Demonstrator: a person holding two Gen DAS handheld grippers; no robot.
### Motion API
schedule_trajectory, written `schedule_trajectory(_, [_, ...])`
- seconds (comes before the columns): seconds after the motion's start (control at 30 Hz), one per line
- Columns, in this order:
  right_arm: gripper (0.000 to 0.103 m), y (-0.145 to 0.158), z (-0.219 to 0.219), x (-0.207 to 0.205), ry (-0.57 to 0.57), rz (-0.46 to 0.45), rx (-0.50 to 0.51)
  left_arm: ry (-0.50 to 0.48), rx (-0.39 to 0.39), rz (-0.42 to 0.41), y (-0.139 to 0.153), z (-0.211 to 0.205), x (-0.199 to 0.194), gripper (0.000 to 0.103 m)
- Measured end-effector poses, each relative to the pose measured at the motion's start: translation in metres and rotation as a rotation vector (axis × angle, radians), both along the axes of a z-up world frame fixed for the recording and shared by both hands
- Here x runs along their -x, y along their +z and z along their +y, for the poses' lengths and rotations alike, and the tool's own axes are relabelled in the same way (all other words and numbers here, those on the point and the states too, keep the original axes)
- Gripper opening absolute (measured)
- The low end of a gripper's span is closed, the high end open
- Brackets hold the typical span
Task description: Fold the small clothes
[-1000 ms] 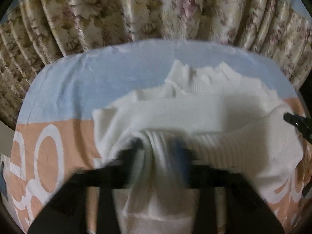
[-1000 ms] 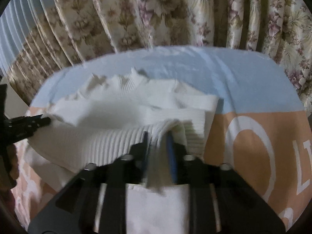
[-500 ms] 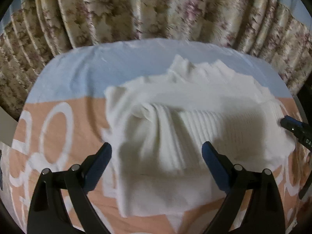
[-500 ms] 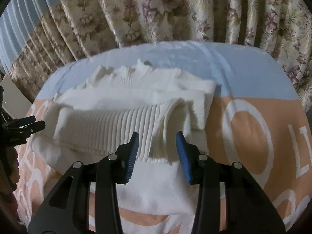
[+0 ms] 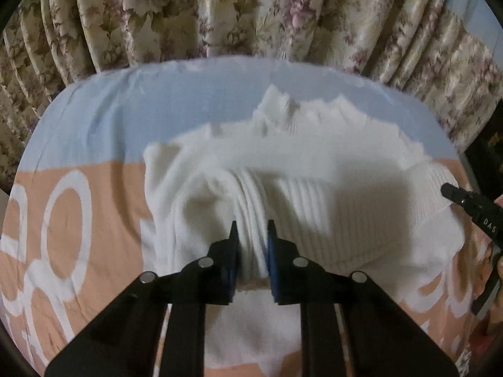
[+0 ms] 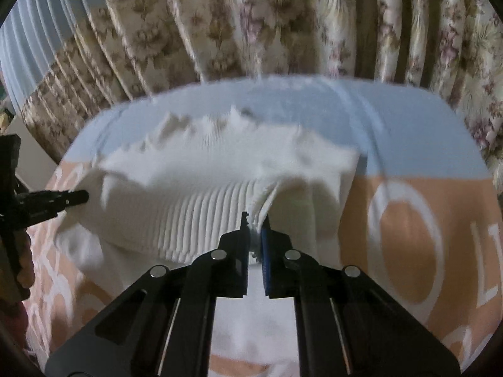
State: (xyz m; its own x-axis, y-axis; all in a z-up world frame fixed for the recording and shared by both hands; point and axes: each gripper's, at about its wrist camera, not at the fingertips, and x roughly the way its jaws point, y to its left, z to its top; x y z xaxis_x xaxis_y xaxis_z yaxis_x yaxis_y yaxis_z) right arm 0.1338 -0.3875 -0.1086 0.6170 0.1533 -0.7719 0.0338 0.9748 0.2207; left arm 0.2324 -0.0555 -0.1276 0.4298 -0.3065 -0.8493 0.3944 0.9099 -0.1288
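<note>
We see a white ribbed knit garment (image 5: pixel 314 169) lying partly folded on a surface covered by a cloth (image 5: pixel 94 125) that is pale blue at the far side and peach with large white letters nearer us. The garment sits around the line where blue meets peach, its jagged far edge reaching onto the blue. A ribbed panel lies folded across its middle.

Our left tool (image 5: pixel 253 245) is closing on a bunched ridge of the ribbed knit near the garment's left end; the fabric fills the gap between its blue-padded fingers (image 5: pixel 273 260) and the pads press against it. In the same view, the tip of our right tool (image 5: pixel 456 193) shows at the garment's right edge.

From the right wrist view, our right tool (image 6: pixel 255 235) has its fingers drawn together, clamped on a thin pinch of the ribbed knit (image 6: pixel 220 194) near the garment's right end, with the cloth puckering up into the pinch. The left tool (image 6: pixel 63 199) shows at the far left edge of the garment.

A floral pleated curtain (image 6: pixel 283 25) hangs behind the surface.
</note>
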Motion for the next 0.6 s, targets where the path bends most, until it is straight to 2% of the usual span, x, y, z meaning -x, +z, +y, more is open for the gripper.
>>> schedule_trajectory(0.1, [0.007,0.013,-0.007,-0.021,-0.018,-0.033,-0.008,0.02,0.043,-0.011,0.016,-0.001,-0.024,0.017])
schedule_trajectory(0.17, [0.007,0.018,-0.012,-0.036,-0.036,-0.052,-0.031,0.042,0.036,-0.038,0.023,-0.004,-0.044,0.021])
schedule_trajectory(0.23, [0.009,0.017,-0.021,-0.053,-0.062,-0.045,-0.073,0.079,0.026,-0.029,0.02,-0.005,-0.063,0.024])
schedule_trajectory(0.27, [0.014,0.016,-0.024,-0.062,-0.076,-0.048,-0.089,0.095,0.018,-0.028,0.019,-0.005,-0.07,0.036])
schedule_trajectory(0.3, [0.034,0.016,-0.026,-0.067,-0.087,-0.054,-0.084,0.126,-0.015,-0.048,0.019,-0.005,-0.076,0.047])
schedule_trajectory(0.33, [0.044,0.015,-0.027,-0.071,-0.099,-0.047,-0.065,0.145,-0.038,-0.073,0.021,-0.003,-0.078,0.065])
schedule_trajectory(0.37, [0.047,0.017,-0.028,-0.072,-0.1,-0.048,-0.051,0.159,-0.051,-0.098,0.024,0.0,-0.08,0.069])
schedule_trajectory(0.5, [0.047,0.023,-0.026,-0.063,-0.094,-0.072,0.002,0.194,-0.017,-0.1,0.032,0.022,-0.08,0.069])
schedule_trajectory(0.6, [0.047,0.014,-0.025,-0.055,-0.087,-0.049,0.031,0.2,-0.057,-0.132,0.035,0.029,-0.071,0.069])
